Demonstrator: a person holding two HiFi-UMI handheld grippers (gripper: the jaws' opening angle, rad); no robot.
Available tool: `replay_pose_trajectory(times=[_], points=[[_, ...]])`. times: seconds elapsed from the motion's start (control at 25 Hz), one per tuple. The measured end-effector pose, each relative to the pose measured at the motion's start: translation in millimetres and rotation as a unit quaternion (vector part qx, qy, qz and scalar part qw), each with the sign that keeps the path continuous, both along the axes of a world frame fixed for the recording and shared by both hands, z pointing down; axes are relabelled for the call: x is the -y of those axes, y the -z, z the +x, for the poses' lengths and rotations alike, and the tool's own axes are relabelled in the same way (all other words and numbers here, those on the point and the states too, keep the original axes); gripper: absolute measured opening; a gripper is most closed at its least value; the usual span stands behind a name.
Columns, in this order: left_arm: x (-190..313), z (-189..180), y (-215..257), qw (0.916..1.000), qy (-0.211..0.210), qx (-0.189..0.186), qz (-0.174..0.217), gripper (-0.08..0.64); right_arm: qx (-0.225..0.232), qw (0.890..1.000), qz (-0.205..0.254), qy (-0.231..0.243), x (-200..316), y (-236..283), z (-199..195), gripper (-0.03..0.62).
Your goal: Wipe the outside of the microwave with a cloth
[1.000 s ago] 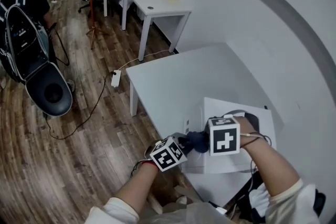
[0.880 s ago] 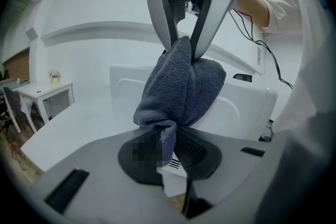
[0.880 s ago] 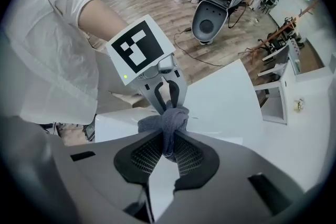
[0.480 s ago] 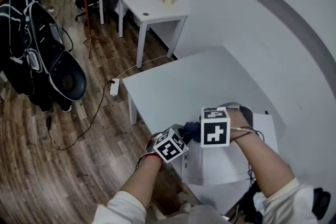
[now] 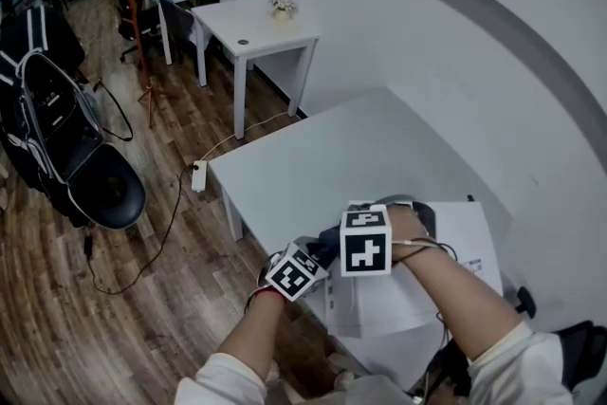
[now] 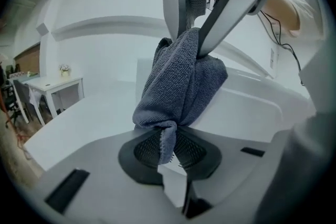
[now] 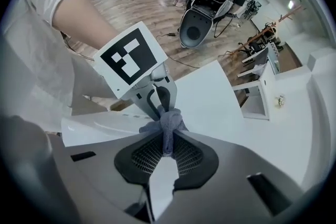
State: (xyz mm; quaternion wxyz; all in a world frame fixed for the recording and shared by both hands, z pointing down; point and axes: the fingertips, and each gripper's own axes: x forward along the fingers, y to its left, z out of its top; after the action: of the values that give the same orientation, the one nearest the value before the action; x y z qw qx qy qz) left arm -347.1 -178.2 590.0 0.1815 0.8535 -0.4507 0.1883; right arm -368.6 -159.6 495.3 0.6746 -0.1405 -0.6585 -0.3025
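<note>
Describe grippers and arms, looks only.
Both the left gripper and the right gripper have pale grey bodies and black mesh-textured pads; each carries a white cube with black square markers. Thin dark cables cross the right wrist. The sleeves are white. The right gripper's jaws are closing, the blue-grey cloth between them.

A white table (image 5: pixel 313 156) stands against the wall on a wood-plank floor (image 5: pixel 85 318). A white microwave (image 5: pixel 469 247) sits on its near end, close to the front edge. Just off the table's far corner a white power strip (image 5: pixel 198 175) lies on the floor, and a dark cable (image 5: pixel 169 228) curls away from it over the planks. Farther back a small table (image 5: pixel 256 28) stands by the wall with a flower pot (image 5: pixel 282 7) on top. A coat stand (image 5: pixel 134 5) stands on the floor near it.
</note>
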Motion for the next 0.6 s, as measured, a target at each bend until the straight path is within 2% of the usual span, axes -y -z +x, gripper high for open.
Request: replay_pose_trajectory(times=[0.16,0.44,0.6], points=[[-20,14,-5,0.9997,-0.015,-0.018,-0.007,0.043,-0.012,1.0,-0.015,0.005,-14,-5,7,0.064],[-61,39,-22,0.9989,-0.03,-0.029,-0.023,0.043,-0.061,0.997,-0.052,0.02,-64,-24,27,0.064],[-86,53,-26,0.9982,-0.035,-0.042,-0.024,0.043,-0.08,0.995,-0.058,0.02,-86,-26,41,0.064]])
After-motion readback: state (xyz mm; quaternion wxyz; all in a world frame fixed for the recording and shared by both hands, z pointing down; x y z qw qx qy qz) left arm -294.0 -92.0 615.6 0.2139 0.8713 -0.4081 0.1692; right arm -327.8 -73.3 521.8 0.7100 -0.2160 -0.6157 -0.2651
